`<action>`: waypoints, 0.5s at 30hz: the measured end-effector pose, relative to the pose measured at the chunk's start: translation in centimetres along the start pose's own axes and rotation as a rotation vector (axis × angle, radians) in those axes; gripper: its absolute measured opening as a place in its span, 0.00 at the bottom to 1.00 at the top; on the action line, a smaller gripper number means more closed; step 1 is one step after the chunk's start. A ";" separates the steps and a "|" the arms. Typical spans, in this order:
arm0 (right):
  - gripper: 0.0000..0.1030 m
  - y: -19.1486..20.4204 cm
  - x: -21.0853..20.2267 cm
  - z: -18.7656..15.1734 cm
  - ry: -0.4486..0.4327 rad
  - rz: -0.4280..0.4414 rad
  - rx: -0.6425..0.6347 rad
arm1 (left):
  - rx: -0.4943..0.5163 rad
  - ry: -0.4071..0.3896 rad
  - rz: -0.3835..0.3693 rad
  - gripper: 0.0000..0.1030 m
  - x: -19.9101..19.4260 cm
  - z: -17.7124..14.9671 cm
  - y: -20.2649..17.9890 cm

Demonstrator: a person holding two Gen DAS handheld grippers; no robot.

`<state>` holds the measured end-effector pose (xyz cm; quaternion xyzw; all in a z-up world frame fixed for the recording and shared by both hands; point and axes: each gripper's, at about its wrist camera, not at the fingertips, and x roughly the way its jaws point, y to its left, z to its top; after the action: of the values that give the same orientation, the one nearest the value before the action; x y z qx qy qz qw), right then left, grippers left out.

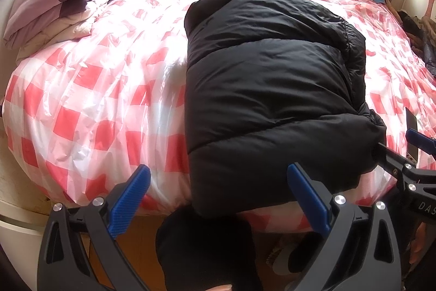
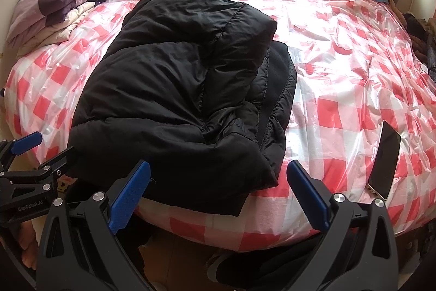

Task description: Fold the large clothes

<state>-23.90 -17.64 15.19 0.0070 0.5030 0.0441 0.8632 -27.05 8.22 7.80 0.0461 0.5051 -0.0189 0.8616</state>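
A black padded jacket (image 2: 177,89), matte and quilted in puffy panels, lies folded into a thick oblong bundle on the bed (image 2: 340,105), near its front edge, one corner overhanging. The bed is covered with glossy, crinkled red-and-white checked plastic sheeting. The left tool (image 1: 218,198) is spread wide, holding nothing, its ribbed blue pads clear of the fabric. The right tool (image 2: 218,198) is likewise wide and holds nothing. A dark-screened phone (image 2: 384,160) lies right of the jacket; folded purple bedding (image 2: 51,7) sits far left.
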 end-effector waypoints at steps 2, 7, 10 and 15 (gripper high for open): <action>0.94 0.0 0.0 0.0 0.001 0.000 0.000 | -0.001 0.000 0.001 0.93 0.0 0.0 0.0; 0.94 -0.1 0.1 0.1 0.003 0.002 -0.004 | 0.003 0.002 0.001 0.93 0.1 0.0 -0.1; 0.94 -0.2 0.2 0.1 0.001 -0.004 -0.003 | 0.004 0.007 -0.004 0.93 0.2 0.1 0.0; 0.94 -0.7 0.1 0.3 -0.003 -0.021 0.007 | 0.001 0.016 -0.023 0.93 0.6 0.4 0.3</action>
<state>-23.58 -18.31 15.23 0.0047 0.5019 0.0333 0.8643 -26.42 8.52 7.50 0.0408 0.5125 -0.0289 0.8572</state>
